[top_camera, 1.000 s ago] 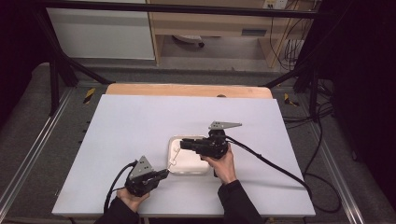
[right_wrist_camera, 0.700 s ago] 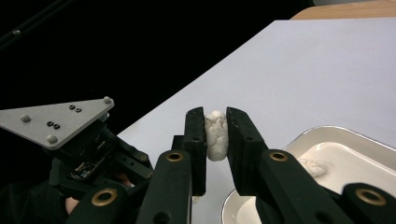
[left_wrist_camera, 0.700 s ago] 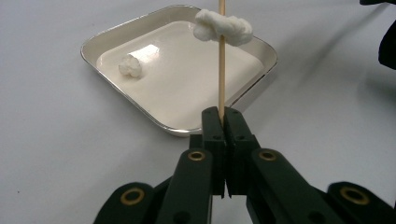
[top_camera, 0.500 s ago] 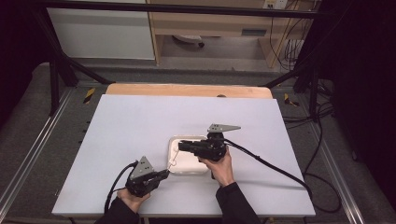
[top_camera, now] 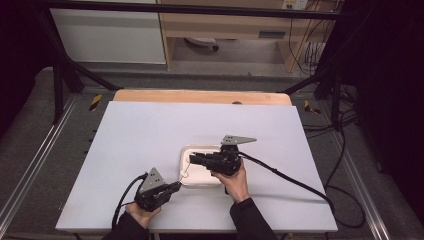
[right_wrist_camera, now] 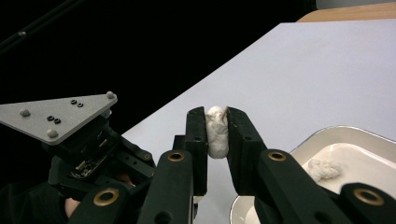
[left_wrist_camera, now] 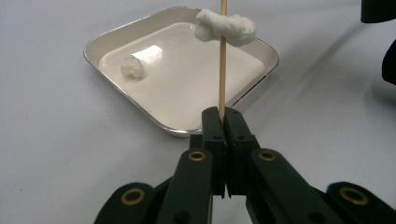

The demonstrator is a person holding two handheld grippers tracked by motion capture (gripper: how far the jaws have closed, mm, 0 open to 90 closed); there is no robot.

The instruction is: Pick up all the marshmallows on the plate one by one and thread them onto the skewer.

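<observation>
Cotton wad (right_wrist_camera: 216, 132) — fluffy, white — pinched by right hand-held gripper (right_wrist_camera: 216, 126); left hand-held gripper (left_wrist_camera: 222, 122) clamps thin wooden stick (left_wrist_camera: 222, 60).

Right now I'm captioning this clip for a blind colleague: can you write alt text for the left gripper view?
The left gripper, jaws shut, holds a thin wooden stick upright with a cotton wad stuck on it near the top. Behind it, a shallow metal tray on the white table holds a second, smaller cotton roll.
</observation>
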